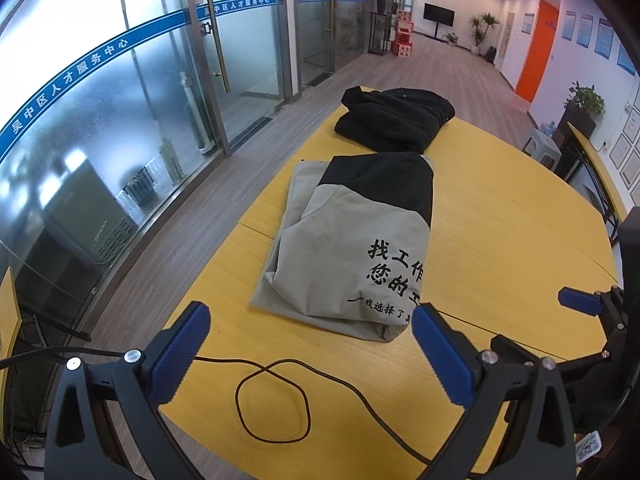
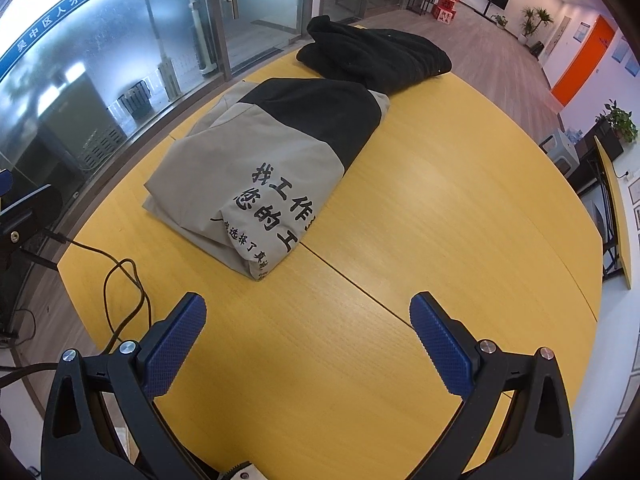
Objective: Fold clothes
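A folded grey and black garment (image 1: 352,240) (image 2: 272,160) with black printed characters lies on the yellow table (image 1: 500,220) (image 2: 440,200). Behind it sits a black garment (image 1: 396,118) (image 2: 376,54) in a loose pile near the far table edge. My left gripper (image 1: 312,316) is open, held just short of the grey garment's near edge, with nothing between its fingers. My right gripper (image 2: 308,304) is open too, above bare table in front of the garment's near corner. The right gripper's blue tip (image 1: 580,300) shows at the right of the left wrist view.
A thin black cable (image 1: 276,400) (image 2: 120,280) loops on the table near its front edge. Glass partitions (image 1: 120,120) run along the left. A wooden floor corridor (image 1: 460,64) stretches behind the table. Another yellow table (image 2: 616,204) stands at the right.
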Motion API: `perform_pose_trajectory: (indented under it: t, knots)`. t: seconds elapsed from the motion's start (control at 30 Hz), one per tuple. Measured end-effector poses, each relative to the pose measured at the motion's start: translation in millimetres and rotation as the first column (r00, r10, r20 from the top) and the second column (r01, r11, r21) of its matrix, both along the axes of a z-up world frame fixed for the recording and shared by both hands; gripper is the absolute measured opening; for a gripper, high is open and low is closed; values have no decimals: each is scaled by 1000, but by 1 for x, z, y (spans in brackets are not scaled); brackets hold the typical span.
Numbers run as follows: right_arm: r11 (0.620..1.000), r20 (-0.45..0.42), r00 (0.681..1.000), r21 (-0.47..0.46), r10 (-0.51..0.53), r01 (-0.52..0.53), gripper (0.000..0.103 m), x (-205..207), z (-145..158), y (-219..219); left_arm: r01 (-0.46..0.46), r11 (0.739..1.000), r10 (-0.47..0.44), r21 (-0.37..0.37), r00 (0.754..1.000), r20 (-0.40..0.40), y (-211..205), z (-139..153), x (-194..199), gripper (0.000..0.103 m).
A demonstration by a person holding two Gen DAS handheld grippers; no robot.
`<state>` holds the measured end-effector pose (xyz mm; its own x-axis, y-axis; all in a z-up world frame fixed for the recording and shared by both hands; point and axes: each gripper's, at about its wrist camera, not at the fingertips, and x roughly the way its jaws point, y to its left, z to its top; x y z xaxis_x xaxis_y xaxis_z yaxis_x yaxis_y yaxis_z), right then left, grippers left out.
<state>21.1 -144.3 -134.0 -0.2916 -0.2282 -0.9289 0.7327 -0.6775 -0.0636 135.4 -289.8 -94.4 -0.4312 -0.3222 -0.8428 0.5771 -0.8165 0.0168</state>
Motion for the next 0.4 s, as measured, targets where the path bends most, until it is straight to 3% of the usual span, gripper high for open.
perform_pose_trajectory:
  t: [0.4]
  knots:
    - [999,0,999,39,-33,33,103,-7,-8,-36,56,998,-56,-11,998,25,-29,-22,-20,103]
